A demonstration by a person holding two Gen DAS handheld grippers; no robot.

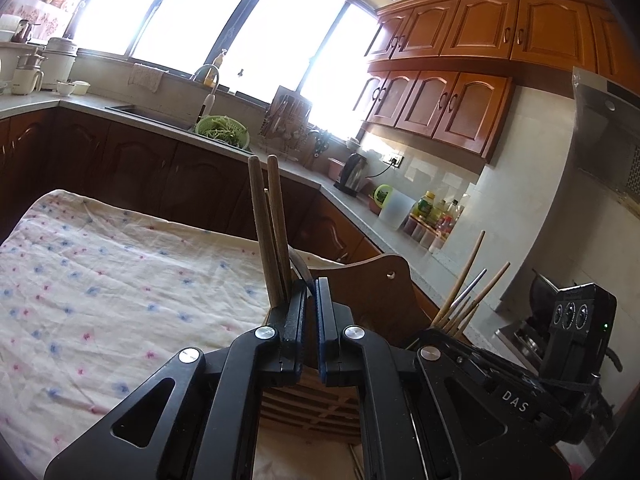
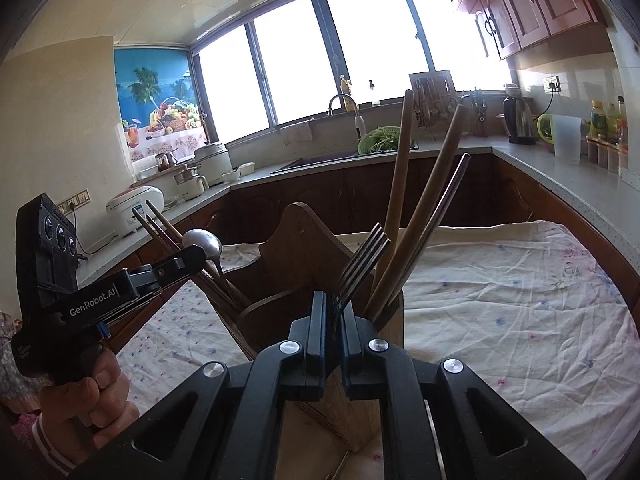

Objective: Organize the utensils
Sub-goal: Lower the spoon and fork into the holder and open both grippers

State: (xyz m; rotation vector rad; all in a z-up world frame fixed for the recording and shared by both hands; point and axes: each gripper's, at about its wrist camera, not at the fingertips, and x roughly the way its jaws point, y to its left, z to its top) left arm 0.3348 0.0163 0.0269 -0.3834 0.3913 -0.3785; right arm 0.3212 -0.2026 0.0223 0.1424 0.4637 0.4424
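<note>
A brown wooden utensil holder (image 2: 296, 256) stands on the floral cloth, directly before both grippers. My right gripper (image 2: 333, 316) is shut on a dark metal fork (image 2: 362, 264), tines up, at the holder's right compartment, where wooden chopsticks (image 2: 400, 184) and a metal one lean. My left gripper (image 1: 311, 300) is nearly closed on a thin dark handle (image 1: 301, 270) at the holder's (image 1: 376, 292) left compartment, beside upright wooden handles (image 1: 266, 236). In the right wrist view the left gripper (image 2: 192, 258) sits by a steel spoon (image 2: 202, 242) and chopsticks. The right gripper (image 1: 452, 332) shows at right in the left wrist view.
The floral cloth (image 1: 100, 280) covers the table around the holder; it also shows in the right wrist view (image 2: 520, 300). Kitchen counters with a sink, a green colander (image 1: 222, 130), a kettle (image 1: 354, 172) and bottles run behind. A hand (image 2: 88, 396) grips the left tool.
</note>
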